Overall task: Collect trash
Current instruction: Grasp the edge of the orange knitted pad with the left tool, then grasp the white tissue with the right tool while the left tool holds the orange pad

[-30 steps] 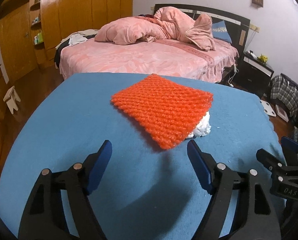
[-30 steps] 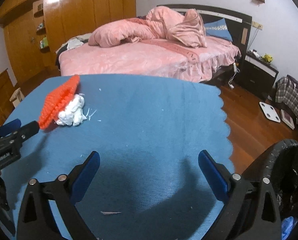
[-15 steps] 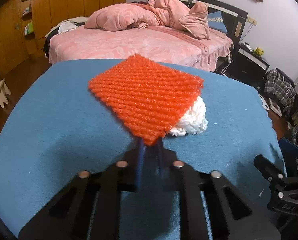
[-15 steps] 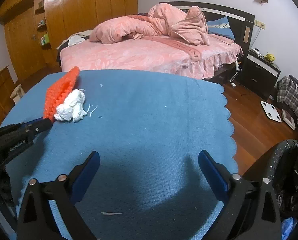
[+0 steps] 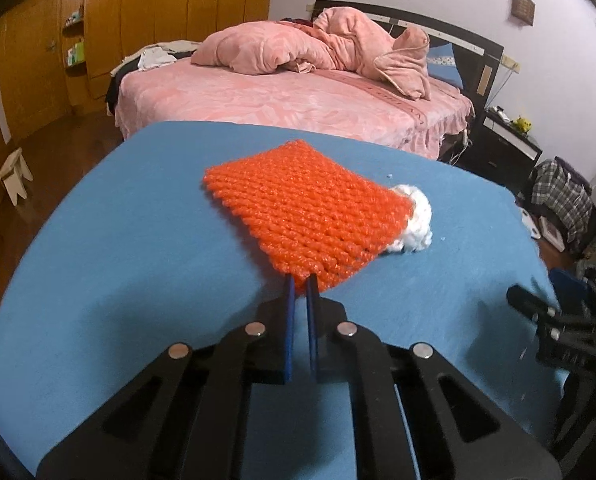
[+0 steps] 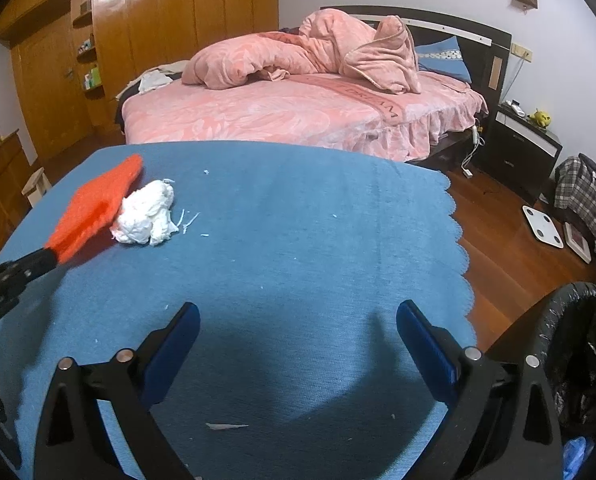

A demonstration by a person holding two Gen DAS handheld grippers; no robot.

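Note:
An orange knitted-looking mesh pad [image 5: 309, 208] lies on the blue tablecloth [image 5: 118, 260], its far right edge resting on a crumpled white tissue wad [image 5: 415, 220]. My left gripper [image 5: 301, 280] is shut on the pad's near corner. The right wrist view shows the same pad [image 6: 98, 204] tilted, with its near corner pinched by the left gripper [image 6: 48, 258] and the tissue wad [image 6: 146, 220] beside it. My right gripper [image 6: 298, 312] hangs open over bare cloth, nothing between its fingers.
A black-lined trash bin [image 6: 577, 340] stands off the table's right edge. Small white scraps [image 6: 190, 220] lie near the wad and a sliver [image 6: 226, 426] near the front. Behind the table is a pink bed [image 6: 298, 112]; wooden floor lies to the right.
The left gripper went from wide open to shut on the pad's near corner, and the pad now sits tilted and shifted beside the tissue. The right gripper has stayed still.

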